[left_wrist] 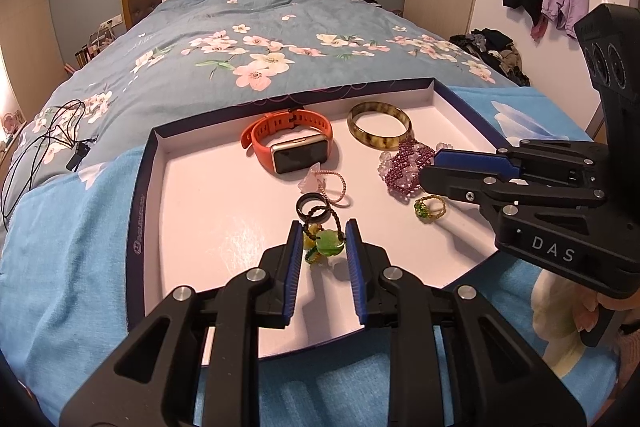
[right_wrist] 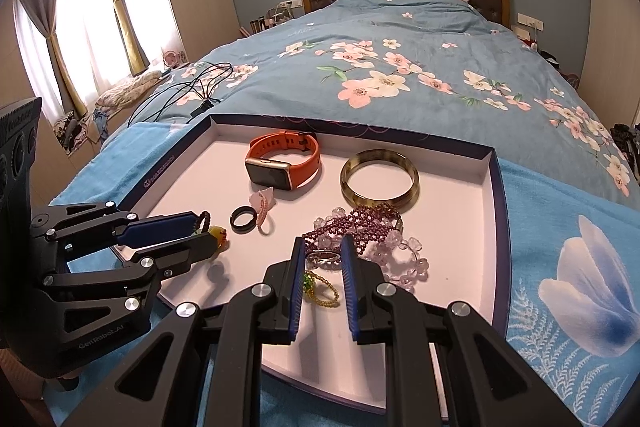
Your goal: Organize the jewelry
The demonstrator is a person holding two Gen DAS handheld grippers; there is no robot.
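Left tongs (left_wrist: 320, 239) stand narrowly apart around the green jade pendant on dark braided cord (left_wrist: 329, 242); right tongs (right_wrist: 323, 251), likewise narrow, straddle a silver ring (right_wrist: 323, 257) at lower centre, risking snagging the purple bead strands (right_wrist: 360, 223).

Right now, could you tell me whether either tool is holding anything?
Neither: the left tool stands open around the green pendant, and the right tool is open too.

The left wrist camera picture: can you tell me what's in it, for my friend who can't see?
The left gripper, open, has its blue-padded fingers on either side of a green pendant in a shallow white box lid on a bed. Further back lie an orange smartwatch, a brown bangle, a black ring and purple beads, with the right gripper reaching in beside them.
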